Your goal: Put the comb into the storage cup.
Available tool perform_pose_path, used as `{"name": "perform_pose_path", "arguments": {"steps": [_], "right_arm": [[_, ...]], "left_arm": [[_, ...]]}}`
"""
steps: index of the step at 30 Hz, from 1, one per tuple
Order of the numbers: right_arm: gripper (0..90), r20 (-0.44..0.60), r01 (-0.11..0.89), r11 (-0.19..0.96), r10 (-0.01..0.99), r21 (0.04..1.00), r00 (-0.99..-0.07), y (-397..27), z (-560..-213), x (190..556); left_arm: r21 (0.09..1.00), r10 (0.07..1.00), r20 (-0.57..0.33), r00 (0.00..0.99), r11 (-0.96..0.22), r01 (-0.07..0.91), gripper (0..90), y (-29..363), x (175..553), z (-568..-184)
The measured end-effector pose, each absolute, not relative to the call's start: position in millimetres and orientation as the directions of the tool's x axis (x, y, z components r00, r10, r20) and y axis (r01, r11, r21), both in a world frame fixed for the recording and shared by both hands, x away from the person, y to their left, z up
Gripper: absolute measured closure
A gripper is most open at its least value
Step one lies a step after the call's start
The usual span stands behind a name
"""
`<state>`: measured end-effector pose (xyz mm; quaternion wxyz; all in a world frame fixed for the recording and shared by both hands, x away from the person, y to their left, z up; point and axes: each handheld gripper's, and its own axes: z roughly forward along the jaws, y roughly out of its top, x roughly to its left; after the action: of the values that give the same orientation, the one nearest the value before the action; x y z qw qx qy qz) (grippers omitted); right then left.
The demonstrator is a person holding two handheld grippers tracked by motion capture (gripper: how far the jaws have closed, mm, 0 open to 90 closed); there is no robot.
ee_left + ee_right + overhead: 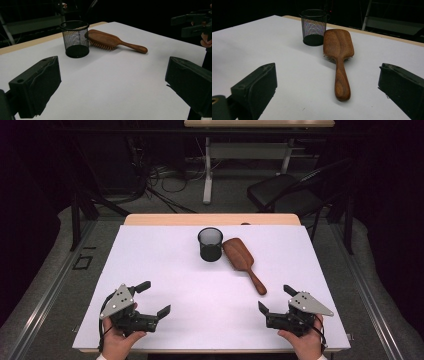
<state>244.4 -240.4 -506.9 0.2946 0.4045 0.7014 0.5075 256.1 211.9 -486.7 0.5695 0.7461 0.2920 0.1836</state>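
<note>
The left gripper sits near the front left corner of the white table cover, held in the person's left hand. Its jaws stand wide apart with nothing between them; the left gripper view shows bare white surface in the gap. The right gripper sits near the front right corner in the right hand, jaws likewise spread wide and holding nothing.

Ahead of the right gripper lies the wooden hairbrush, bristles down on the cover. In the high view its long axis runs on a diagonal: the paddle head points toward the far middle of the table and the handle end points toward the near right, toward the right gripper. In the right gripper view the hairbrush lies almost straight along the line of sight, handle nearest, between the two jaws but well ahead of them. In the left gripper view the hairbrush runs crosswise, handle to the right.

Just beside the brush head, on its left in the high view, stands the black mesh cup, upright. Nothing shows inside it; through the mesh in the right gripper view the cup shows only its dark base. Whether brush head and cup touch is hard to tell. The bristles are mostly hidden under the head.
</note>
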Motion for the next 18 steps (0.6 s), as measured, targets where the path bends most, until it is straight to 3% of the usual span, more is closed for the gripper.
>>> {"name": "perform_pose_path", "arguments": {"steps": [18], "right_arm": [[2.1,0.038,0.281,0.126,0.859,0.951,-0.511,-241,-502,261]], "left_arm": [[0.941,0.698,-0.085,0.711,-0.177,0.288,0.2,212,274,-475]]}}
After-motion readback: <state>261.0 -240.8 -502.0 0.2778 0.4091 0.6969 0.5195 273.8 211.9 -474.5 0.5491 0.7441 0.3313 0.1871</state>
